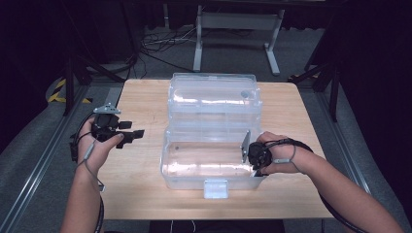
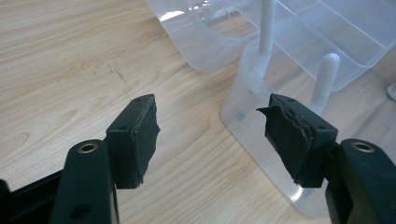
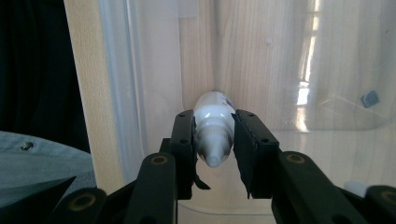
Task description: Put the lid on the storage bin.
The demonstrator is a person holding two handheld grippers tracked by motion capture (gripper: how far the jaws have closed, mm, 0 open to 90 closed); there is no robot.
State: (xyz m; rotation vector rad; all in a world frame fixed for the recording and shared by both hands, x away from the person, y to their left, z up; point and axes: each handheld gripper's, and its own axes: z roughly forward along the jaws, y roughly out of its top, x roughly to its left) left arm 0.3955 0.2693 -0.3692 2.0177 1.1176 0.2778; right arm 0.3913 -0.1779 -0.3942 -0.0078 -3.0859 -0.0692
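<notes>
Here there is one clear plastic storage box with its hinged lid thrown open behind it, one small white bottle, and two handheld grippers. The bottle lies inside the box, low at its right end, close to the wall nearest the person, with its tapered tip pointing back toward the right gripper. That gripper reaches in over the box's right rim, and its two black pads sit at either side of the bottle, narrowly spaced; whether they press on it cannot be told. The left gripper hovers off the box's left side over bare wood, its jaws standing wide with nothing between them. A white latch hangs at the front of the box. The box rests on a light wooden table; beyond it lie grey floor, loose cables, and a white metal frame against a dark room.
</notes>
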